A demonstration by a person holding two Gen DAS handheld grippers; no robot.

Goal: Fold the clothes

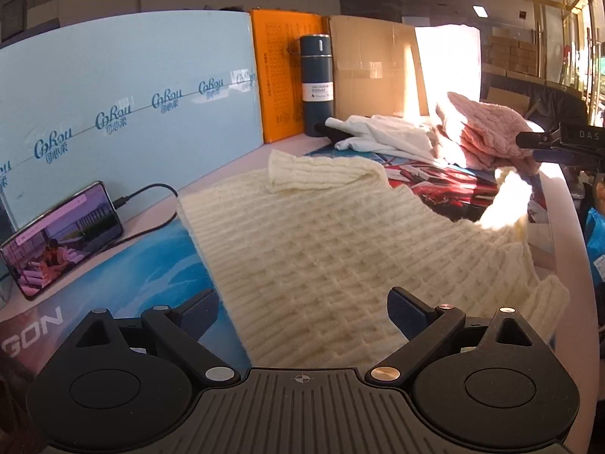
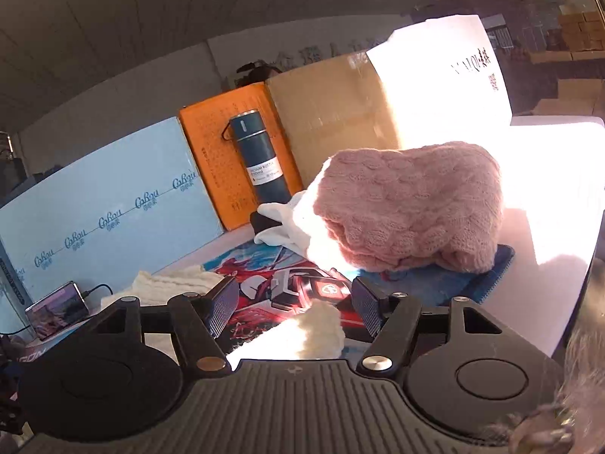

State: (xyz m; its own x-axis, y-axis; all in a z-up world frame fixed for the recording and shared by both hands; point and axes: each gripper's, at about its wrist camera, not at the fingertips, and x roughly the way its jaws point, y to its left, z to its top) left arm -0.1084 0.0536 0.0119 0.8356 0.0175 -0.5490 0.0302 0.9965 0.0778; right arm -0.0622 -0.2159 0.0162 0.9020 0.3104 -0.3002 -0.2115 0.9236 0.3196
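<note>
Ahead of left gripper (image 1: 302,312), jaws standing wide, nothing between: cream waffle-knit sweater (image 1: 314,242) lying spread flat. Right gripper (image 2: 293,308) hovering apart over its sunlit cuff (image 2: 321,327), gripping nothing. Risk: sleeve slumping, fold skewing; folded pink cable-knit sweater (image 2: 412,212) beyond getting nudged.

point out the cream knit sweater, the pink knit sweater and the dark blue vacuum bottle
cream knit sweater (image 1: 302,249), left wrist view, middle of body
pink knit sweater (image 2: 412,204), right wrist view, top of pile
dark blue vacuum bottle (image 2: 257,151), right wrist view, body
</note>
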